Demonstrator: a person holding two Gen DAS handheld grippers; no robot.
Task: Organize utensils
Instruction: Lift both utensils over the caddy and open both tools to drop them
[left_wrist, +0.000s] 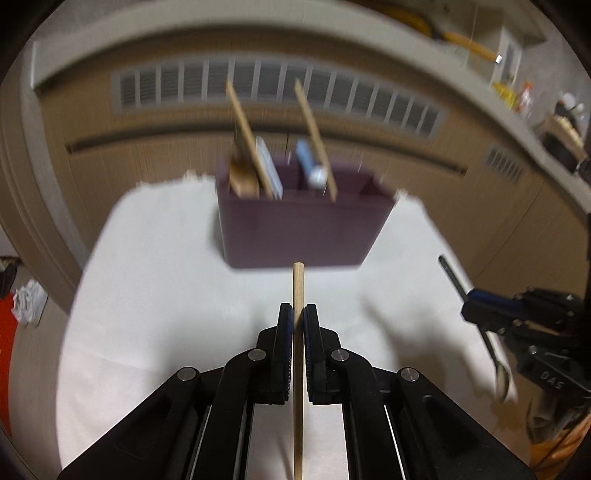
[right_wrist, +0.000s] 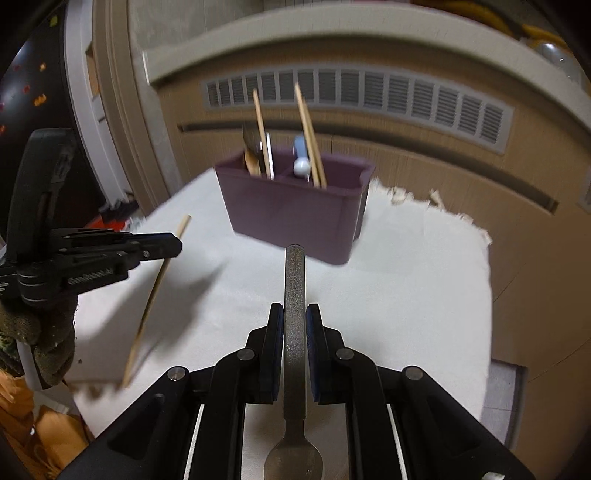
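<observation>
Left wrist view: the right gripper (left_wrist: 466, 309) reads "DAS"; the left gripper (left_wrist: 298, 314), jaws nearly closed, clamps a chopstick (left_wrist: 297, 288) pointing at the purple caddy (left_wrist: 295, 229) on the table (left_wrist: 155, 280). Right wrist view: the left gripper's lettering is blurred; the right gripper's jaws pinch a spoon (right_wrist: 294, 295), handle toward the caddy, bowl trailing.

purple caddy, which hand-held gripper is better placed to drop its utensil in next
Left, marginally. Its chopstick points straight at the purple caddy, just ahead. The right hand-held gripper holds a spoon whose tip sits slightly off-centre of it.
</observation>
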